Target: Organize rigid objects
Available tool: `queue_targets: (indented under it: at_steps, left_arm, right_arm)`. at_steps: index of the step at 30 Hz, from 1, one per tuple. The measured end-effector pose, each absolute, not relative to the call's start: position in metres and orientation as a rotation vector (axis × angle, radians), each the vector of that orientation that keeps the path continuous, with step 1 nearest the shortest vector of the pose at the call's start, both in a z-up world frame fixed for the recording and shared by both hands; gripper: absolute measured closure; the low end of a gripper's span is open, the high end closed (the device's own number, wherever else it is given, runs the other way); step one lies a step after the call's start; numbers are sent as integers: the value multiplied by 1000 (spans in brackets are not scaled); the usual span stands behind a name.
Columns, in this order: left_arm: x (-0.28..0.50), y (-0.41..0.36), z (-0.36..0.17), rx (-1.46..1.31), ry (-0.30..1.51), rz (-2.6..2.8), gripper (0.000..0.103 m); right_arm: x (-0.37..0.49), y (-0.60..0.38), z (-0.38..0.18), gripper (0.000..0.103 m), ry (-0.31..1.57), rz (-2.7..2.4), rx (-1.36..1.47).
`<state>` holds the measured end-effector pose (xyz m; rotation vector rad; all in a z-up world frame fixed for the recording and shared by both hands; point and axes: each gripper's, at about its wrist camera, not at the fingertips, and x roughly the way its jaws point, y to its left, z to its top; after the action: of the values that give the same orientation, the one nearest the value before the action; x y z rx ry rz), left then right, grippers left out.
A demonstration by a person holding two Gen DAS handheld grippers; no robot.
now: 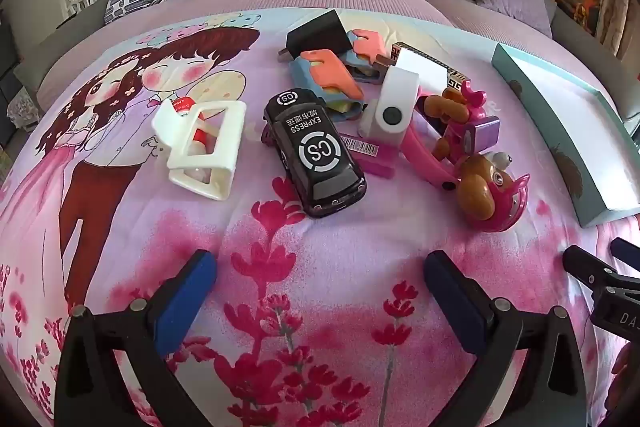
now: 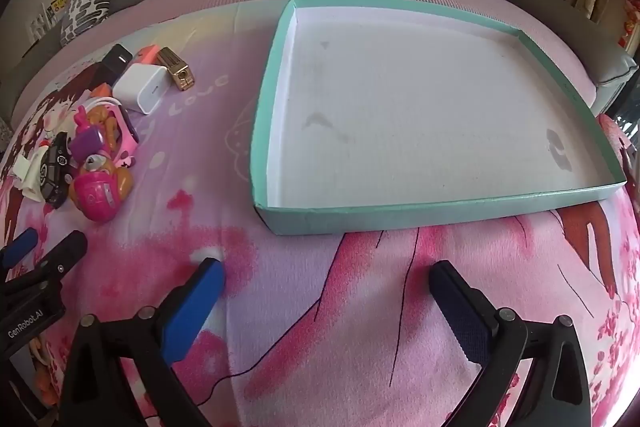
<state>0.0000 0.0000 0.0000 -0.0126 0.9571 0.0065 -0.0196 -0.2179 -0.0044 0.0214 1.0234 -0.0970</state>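
Both grippers are held wide open w/ nothing gripped, prob. poised for a first pick. Just ahead of the left gripper (image 1: 320, 269): 1 black toy car (image 1: 314, 155), 1 white holder (image 1: 202, 151), 1 pink dog toy (image 1: 486, 179); beyond, approx. 2 orange-blue toys (image 1: 326, 81). Ahead of the right gripper (image 2: 326, 279), 1 teal tray (image 2: 264, 119) is seen empty, likely the destination.

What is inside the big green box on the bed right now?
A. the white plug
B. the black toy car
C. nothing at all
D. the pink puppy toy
C. The right wrist view shows only the bare white bottom of the green box, while the black toy car, pink puppy toy and white plug all lie on the blanket to its left.
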Motion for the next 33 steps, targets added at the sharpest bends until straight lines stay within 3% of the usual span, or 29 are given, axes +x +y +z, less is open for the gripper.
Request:
queue_targets:
  at_steps: [33]
  left_arm:
    - [0, 1, 0, -11, 952, 6, 0]
  right_arm:
    - [-23, -220, 1, 0, 999, -98, 27]
